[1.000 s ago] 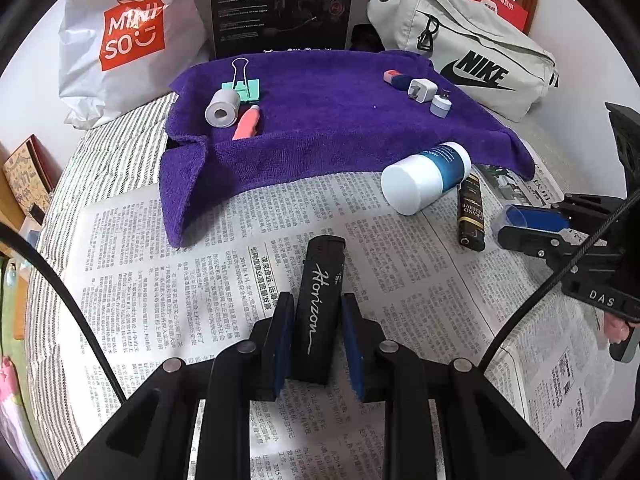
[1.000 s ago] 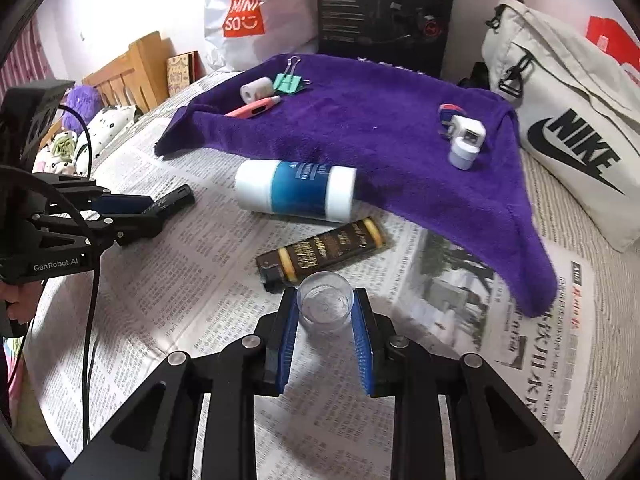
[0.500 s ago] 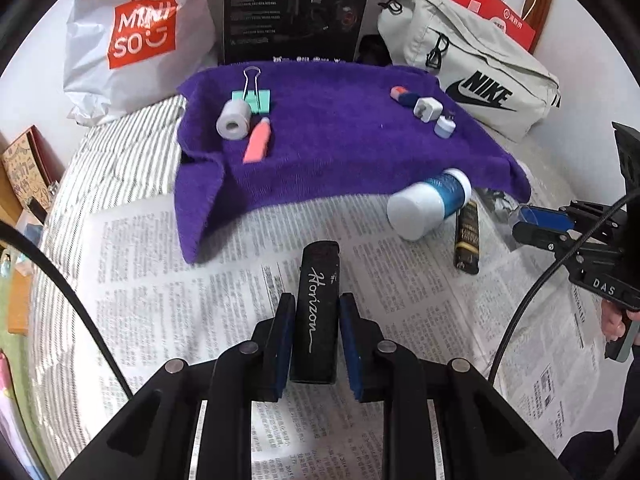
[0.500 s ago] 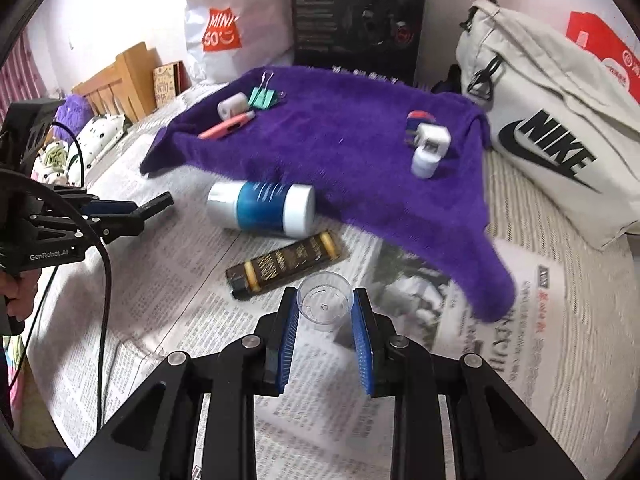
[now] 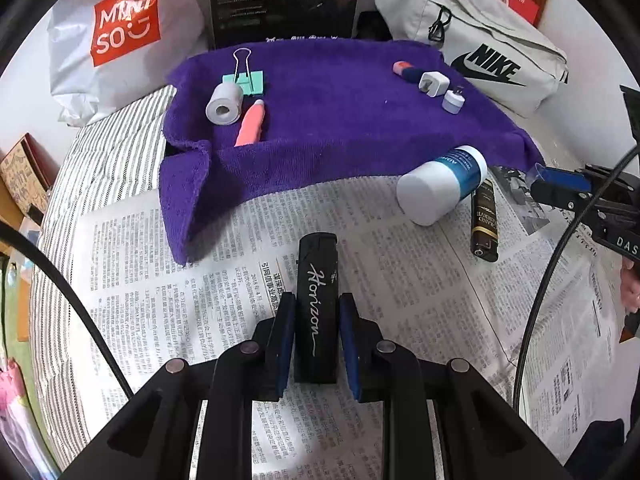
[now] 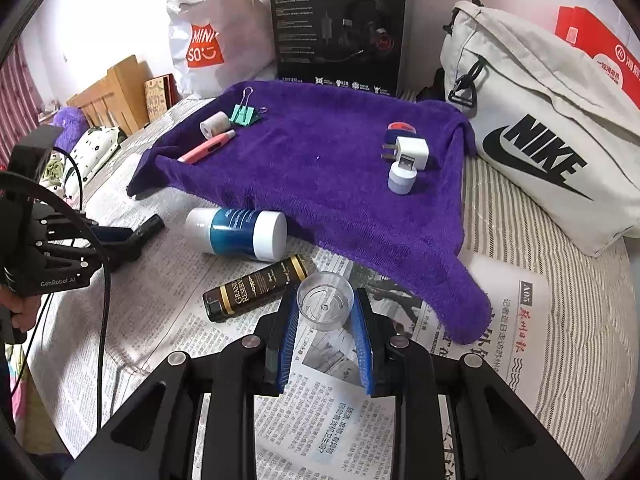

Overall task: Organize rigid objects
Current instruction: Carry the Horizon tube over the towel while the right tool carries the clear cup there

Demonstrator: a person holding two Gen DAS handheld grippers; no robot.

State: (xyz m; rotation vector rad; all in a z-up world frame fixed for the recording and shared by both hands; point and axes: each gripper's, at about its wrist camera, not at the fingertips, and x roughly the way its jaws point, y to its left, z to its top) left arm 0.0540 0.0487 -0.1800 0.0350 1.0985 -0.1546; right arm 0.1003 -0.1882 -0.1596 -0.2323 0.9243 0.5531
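Observation:
My left gripper (image 5: 316,312) is shut on a black lighter (image 5: 317,304) marked "Horizon", held above the newspaper (image 5: 224,288). My right gripper (image 6: 325,308) is shut on a small clear plastic cup (image 6: 325,300). The purple towel (image 5: 340,120) lies beyond, carrying a tape roll (image 5: 224,104), green binder clip (image 5: 244,78), pink pen (image 5: 252,124), white charger (image 5: 433,84) and small white adapter (image 5: 453,101). A white and blue bottle (image 6: 237,233) and a dark brown lighter (image 6: 254,286) lie on the paper at the towel's near edge. The left gripper (image 6: 120,236) also shows at the left of the right wrist view.
Behind the towel stand a white Miniso bag (image 5: 120,36), a black headset box (image 6: 340,24) and a grey Nike bag (image 6: 540,136). A wooden headboard (image 6: 116,92) and soft toys sit far left. Striped bedding (image 6: 568,320) borders the newspaper.
Both grippers have drawn back and risen slightly with their objects, so the towel and bottle look further off. The grips have not changed.

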